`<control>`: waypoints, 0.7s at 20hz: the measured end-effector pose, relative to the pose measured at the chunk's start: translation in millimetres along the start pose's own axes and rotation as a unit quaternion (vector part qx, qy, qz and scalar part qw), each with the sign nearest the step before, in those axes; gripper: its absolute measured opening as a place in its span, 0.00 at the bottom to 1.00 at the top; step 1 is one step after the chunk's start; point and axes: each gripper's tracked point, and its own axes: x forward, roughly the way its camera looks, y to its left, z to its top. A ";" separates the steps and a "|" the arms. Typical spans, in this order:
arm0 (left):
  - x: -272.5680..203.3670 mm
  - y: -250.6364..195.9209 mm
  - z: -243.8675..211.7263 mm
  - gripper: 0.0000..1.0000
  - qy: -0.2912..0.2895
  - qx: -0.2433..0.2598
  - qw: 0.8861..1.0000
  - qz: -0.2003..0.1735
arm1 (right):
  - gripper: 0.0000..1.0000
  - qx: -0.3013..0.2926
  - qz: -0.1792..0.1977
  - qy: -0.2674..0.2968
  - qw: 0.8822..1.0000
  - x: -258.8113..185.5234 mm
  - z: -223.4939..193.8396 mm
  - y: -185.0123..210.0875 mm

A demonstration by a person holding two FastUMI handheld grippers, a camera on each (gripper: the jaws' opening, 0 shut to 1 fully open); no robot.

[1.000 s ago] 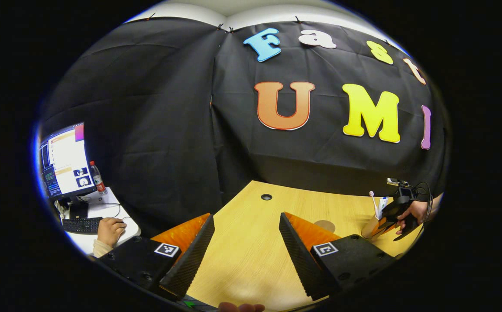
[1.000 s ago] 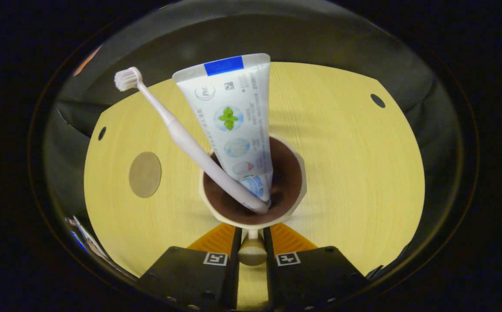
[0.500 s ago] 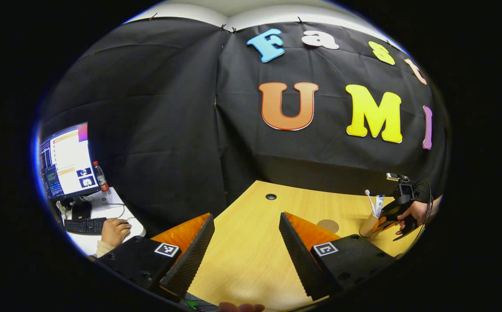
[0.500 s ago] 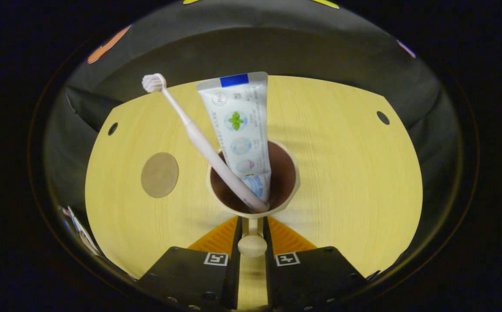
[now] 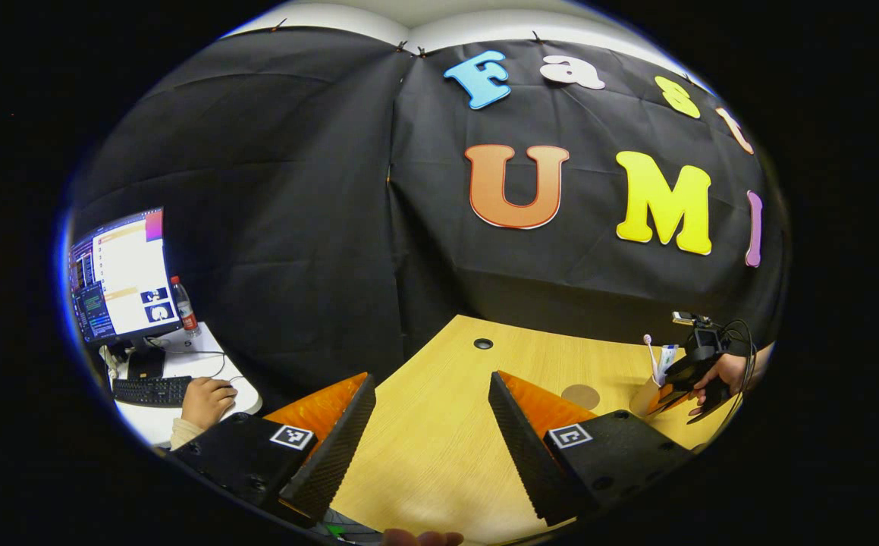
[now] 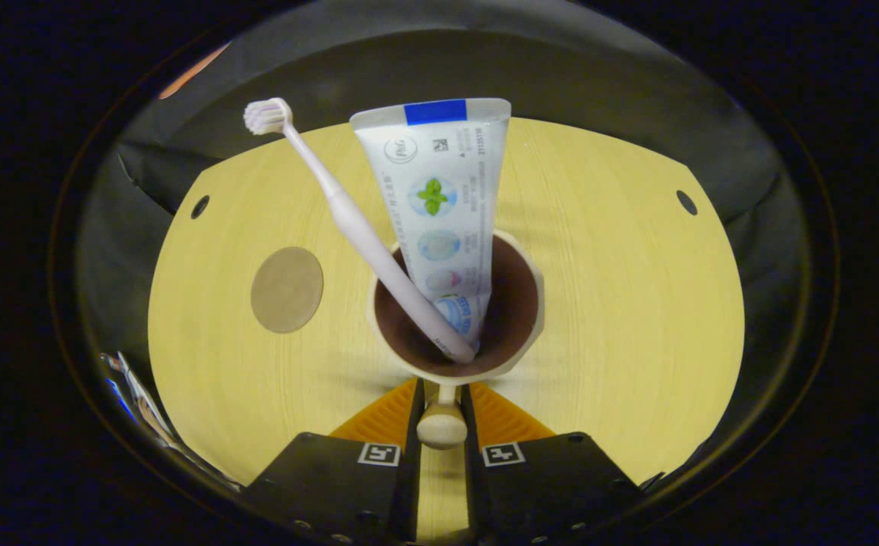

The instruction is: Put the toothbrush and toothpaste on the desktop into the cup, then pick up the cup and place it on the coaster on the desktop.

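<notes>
Right gripper point(image 6: 441, 413) has its 2 fingers pinched tight on the cup's handle point(image 6: 441, 425); cup point(image 6: 458, 371) holds toothbrush point(image 6: 356, 227) & toothpaste tube point(image 6: 439, 212), both leaning. Coaster point(image 6: 287, 290) lies near, to cup's left in the right gripper view. Keep cup level, go slow, centre over coaster before lowering. Left gripper point(image 5: 431, 425) idle, fingers wide apart, holding nothing.
</notes>
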 end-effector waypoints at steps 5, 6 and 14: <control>0.1 1.3 0.8 0.96 0.002 0.007 1.000 0.005 | 0.31 0.009 -0.019 0.014 1.000 11.0 1.6 -8.2; 0.6 1.0 0.6 0.96 0.002 0.007 1.000 0.006 | 0.34 0.006 -0.024 0.021 0.999 13.3 0.0 -10.6; 1.6 1.8 -6.3 0.96 0.016 0.003 1.000 0.003 | 0.39 0.001 -0.019 0.039 0.999 16.4 10.4 -11.1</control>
